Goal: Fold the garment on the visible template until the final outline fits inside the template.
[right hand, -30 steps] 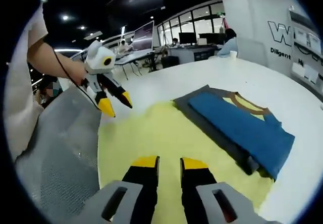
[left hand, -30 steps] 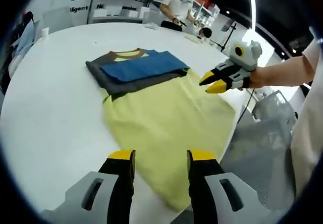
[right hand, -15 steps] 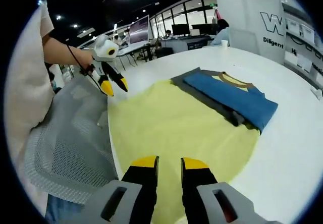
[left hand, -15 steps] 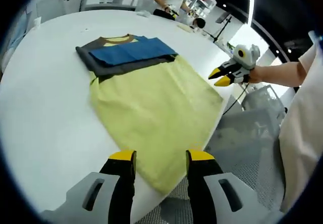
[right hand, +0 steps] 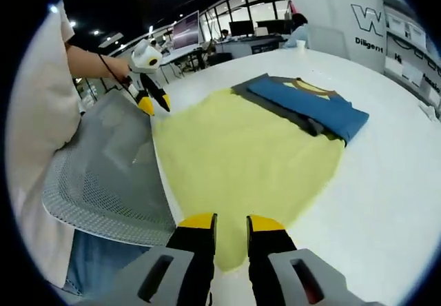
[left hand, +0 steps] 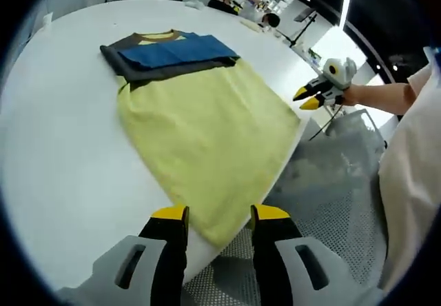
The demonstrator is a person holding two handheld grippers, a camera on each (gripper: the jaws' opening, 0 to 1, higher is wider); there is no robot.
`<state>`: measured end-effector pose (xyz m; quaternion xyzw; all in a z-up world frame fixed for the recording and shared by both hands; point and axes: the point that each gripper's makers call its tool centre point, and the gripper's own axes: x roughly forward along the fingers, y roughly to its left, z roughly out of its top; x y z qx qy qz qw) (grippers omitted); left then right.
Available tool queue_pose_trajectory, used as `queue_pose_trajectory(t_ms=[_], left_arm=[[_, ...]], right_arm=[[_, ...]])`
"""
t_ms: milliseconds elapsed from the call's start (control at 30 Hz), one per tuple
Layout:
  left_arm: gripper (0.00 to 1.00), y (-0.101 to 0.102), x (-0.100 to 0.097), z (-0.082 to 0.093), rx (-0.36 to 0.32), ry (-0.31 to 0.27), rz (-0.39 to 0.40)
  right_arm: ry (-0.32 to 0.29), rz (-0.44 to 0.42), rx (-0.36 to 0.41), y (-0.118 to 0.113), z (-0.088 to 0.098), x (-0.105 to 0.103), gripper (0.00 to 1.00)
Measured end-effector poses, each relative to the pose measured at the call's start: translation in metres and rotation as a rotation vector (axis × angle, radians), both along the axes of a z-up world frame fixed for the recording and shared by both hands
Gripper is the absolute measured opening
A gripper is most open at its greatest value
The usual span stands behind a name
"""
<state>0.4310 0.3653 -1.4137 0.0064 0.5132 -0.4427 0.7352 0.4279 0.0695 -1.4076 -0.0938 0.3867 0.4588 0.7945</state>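
Note:
A folded garment (left hand: pixel 169 54), blue over dark grey with a brown collar, lies at the far end of a flat yellow template sheet (left hand: pixel 207 134) on the white round table (left hand: pixel 62 161). My left gripper (left hand: pixel 213 214) hovers open and holds nothing above the sheet's near corner at the table's edge. Held in a hand, my right gripper (left hand: pixel 310 98) is off the table's right side, its yellow tips apart. In the right gripper view the garment (right hand: pixel 306 103) rests past the sheet (right hand: pixel 241 154), my right gripper (right hand: pixel 231 220) stands open over the near corner, and the left gripper (right hand: pixel 153 103) hangs at upper left.
A grey mesh chair (right hand: pixel 103 175) stands against the table's edge (right hand: pixel 162 189), and the same chair (left hand: pixel 324 182) sits below the right gripper. A person's pale sleeve (right hand: pixel 38 113) is close by. Desks, monitors and people fill the background.
Both grippers have drawn back from the garment toward and past the table's near edge, so the sheet looks smaller. The garment and sheet lie as before.

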Motion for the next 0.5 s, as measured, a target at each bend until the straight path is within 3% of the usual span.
queue_pose_trajectory(t_ms=[500], left_arm=[[0.29, 0.009, -0.008, -0.014, 0.04, 0.077, 0.041]], right_arm=[[0.107, -0.045, -0.047, -0.03, -0.023, -0.02, 0.08]])
